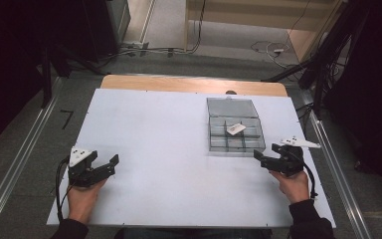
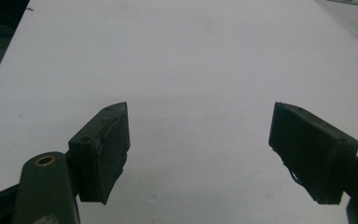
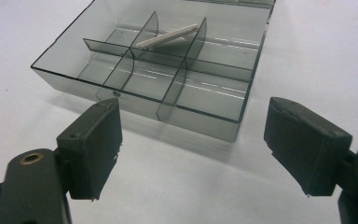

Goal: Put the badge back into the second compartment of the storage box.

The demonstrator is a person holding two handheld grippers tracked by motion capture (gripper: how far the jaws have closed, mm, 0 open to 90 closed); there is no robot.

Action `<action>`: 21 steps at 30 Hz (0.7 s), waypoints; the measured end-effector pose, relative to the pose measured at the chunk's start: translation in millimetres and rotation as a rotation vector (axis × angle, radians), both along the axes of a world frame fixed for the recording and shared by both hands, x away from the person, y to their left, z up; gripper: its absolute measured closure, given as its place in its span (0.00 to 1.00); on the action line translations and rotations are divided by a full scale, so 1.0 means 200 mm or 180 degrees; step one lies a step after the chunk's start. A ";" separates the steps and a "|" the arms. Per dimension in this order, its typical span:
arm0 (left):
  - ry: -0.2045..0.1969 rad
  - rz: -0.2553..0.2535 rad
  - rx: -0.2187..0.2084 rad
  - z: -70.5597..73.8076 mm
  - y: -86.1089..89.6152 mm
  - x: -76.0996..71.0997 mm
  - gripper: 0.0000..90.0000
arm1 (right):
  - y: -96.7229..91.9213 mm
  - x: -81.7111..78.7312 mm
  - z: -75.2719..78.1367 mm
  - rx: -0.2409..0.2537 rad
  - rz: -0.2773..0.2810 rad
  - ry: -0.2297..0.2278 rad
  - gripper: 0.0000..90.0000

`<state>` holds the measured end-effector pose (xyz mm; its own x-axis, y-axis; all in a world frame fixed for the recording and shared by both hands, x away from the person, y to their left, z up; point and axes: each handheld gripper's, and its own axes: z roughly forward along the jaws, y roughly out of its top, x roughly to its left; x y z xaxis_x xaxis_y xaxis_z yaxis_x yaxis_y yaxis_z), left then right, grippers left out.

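Nearest the person, two hands rest on the front part of a smooth, matt white tabletop [image 1: 169,149], each wrapped around a black hand-held gripper. The left hand-held gripper [image 1: 104,162] sits at the near left of the board, a grey three-cornered plate on top of it and a dark cable looping off its back; in the left gripper view its two blocky, flat-faced black jaws stand wide apart over bare white surface, with nothing between them. The right hand-held gripper [image 1: 267,153] lies at the near right, carrying the same kind of grey plate, and points toward the box; in the right gripper view its jaws, chunky rectangular pads with slightly rough edges, are likewise spread wide and hold nothing. Just beyond those jaws stands a shallow, square organiser box [image 3: 121,100] of smoky, see-through plastic, its thin glossy walls and inner dividers splitting it into small compartments. A small, flat, pale card-like piece [image 3: 167,36] lies tilted inside it, propped across the dividers toward the far side of the box. Behind the compartments, the box's open transparent lid [image 1: 231,106] lies flat on the tabletop. Farther off, a strip of light wood [image 1: 179,83] edges the white board.
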<state>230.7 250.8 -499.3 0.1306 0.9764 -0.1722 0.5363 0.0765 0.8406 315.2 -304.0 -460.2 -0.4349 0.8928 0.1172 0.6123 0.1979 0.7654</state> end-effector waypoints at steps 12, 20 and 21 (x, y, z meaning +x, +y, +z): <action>-0.0003 -0.0001 -0.0004 0.00 0.00 0.00 0.23 | -0.05 -0.03 -0.01 0.0000 -0.0055 0.0010 0.20; -0.0006 -0.0002 -0.0007 0.00 0.00 0.00 0.23 | -0.08 -0.05 -0.01 -0.0010 -0.0083 0.0010 0.20; -0.0006 -0.0004 -0.0005 0.00 0.00 0.00 0.23 | -0.08 -0.05 -0.01 -0.0005 -0.0091 0.0015 0.20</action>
<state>230.7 250.8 -499.0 0.1320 0.9760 -0.1733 0.5347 0.0771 0.8415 304.5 -319.7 -462.4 -0.4086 0.9051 0.1177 0.6215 0.1814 0.7621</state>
